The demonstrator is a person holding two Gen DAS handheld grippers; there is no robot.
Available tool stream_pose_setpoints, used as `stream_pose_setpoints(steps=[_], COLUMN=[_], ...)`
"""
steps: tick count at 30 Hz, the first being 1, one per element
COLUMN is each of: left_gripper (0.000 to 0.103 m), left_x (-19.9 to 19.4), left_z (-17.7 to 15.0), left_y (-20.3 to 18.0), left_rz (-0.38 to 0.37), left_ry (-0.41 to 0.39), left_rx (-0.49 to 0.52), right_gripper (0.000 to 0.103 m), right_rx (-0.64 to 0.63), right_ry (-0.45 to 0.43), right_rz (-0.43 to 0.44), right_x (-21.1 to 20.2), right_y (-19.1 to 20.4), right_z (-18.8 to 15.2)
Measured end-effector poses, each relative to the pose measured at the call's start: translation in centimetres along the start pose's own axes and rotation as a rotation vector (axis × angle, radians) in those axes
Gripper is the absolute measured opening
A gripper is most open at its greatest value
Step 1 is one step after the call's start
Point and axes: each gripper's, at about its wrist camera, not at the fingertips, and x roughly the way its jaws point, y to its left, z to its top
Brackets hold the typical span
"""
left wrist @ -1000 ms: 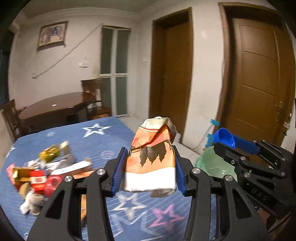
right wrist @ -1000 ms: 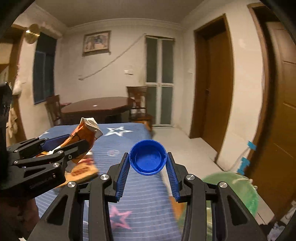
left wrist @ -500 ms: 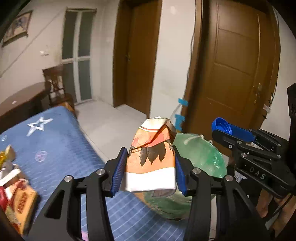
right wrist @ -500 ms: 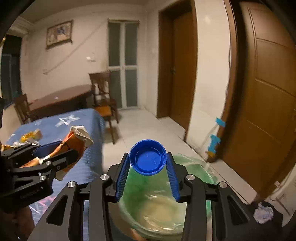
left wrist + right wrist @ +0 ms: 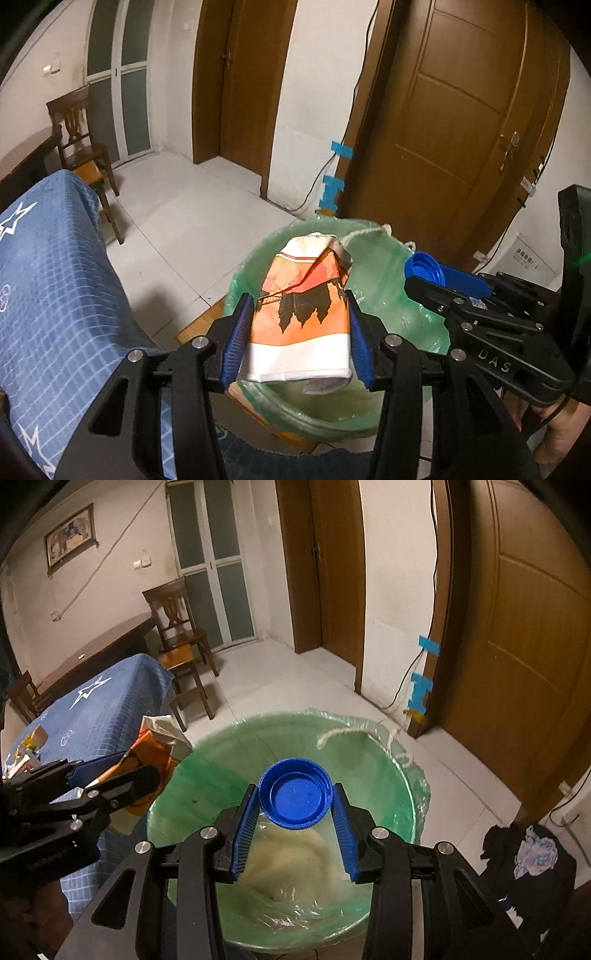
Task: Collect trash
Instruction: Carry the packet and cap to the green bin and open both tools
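Right now my left gripper (image 5: 298,338) is clamped on a crumpled orange-and-white wrapper (image 5: 301,314), which stands up between the blue pads (image 5: 236,341) and hangs over the near edge of the bin. My right gripper (image 5: 295,829) pinches a blue bottle cap (image 5: 294,799) by its rim, open side toward the camera, directly above the mouth of the trash bin (image 5: 221,760). Its green liner bag (image 5: 413,794) is folded over the rim, and pale crumpled plastic lies at the bottom. To my left, the table (image 5: 107,709) with its blue star-patterned cloth carries a few more scraps of litter (image 5: 26,749) near its far edge. A wooden chair (image 5: 181,642) stands beyond the table, and brown doors (image 5: 535,627) line the wall behind the bin.
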Motion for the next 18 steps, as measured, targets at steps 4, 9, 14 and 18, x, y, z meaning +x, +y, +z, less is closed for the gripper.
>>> stream_pose_setpoints(steps=[4, 9, 14, 18], left_gripper=[0.048, 0.049, 0.061, 0.071], left_x=[0.6, 1.0, 1.2, 1.4], left_z=[-0.1, -0.1, 0.0, 0.0], left_y=[-0.1, -0.5, -0.5, -0.5], left_rz=[0.0, 0.007, 0.017, 0.032], left_ry=[0.011, 0.018, 0.021, 0.015], left_rx=[0.002, 0.007, 0.005, 0.003], right_gripper=[0.041, 0.041, 0.059, 0.064], right_rx=[0.002, 0.003, 0.008, 0.022], right_ry=[0.001, 0.001, -0.014, -0.031], right_rz=[-0.001, 0.003, -0.003, -0.009], right_x=[0.2, -0.1, -0.8, -1.2], right_y=[0.5, 1.0, 1.3, 1.2], right_z=[-1.2, -1.7, -1.8, -1.7])
